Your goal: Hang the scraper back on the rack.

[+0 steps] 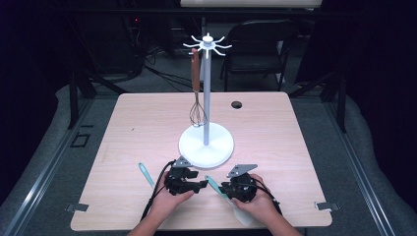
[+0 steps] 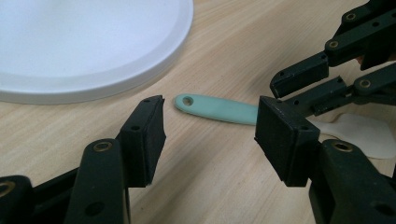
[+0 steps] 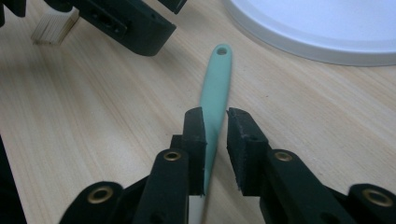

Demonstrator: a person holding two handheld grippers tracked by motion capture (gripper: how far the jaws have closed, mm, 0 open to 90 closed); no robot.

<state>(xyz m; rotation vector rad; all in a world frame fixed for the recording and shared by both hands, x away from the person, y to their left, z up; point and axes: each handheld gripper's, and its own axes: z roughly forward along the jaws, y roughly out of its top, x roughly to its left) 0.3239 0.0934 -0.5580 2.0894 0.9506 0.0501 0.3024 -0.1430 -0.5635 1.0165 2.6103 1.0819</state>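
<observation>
A spatula with a teal handle (image 1: 213,184) and a pale blade lies flat on the table near the front edge. My right gripper (image 3: 215,123) straddles that handle (image 3: 215,84). Its jaws stand narrowly apart, with a thin strip of wood showing beside one pad. My left gripper (image 2: 210,126) is wide open and holds nothing. It is aimed at the handle's holed tip (image 2: 219,108), which lies a short way beyond its jaws. From above, the left gripper (image 1: 201,186) and right gripper (image 1: 222,189) sit close together, tips facing each other.
A white hook stand rises from a round base (image 1: 219,147) just beyond the grippers. A whisk (image 1: 196,98) with a brown handle hangs from it. Another teal-handled tool (image 1: 146,174) lies left of the left hand. A cable hole (image 1: 236,104) marks the far edge.
</observation>
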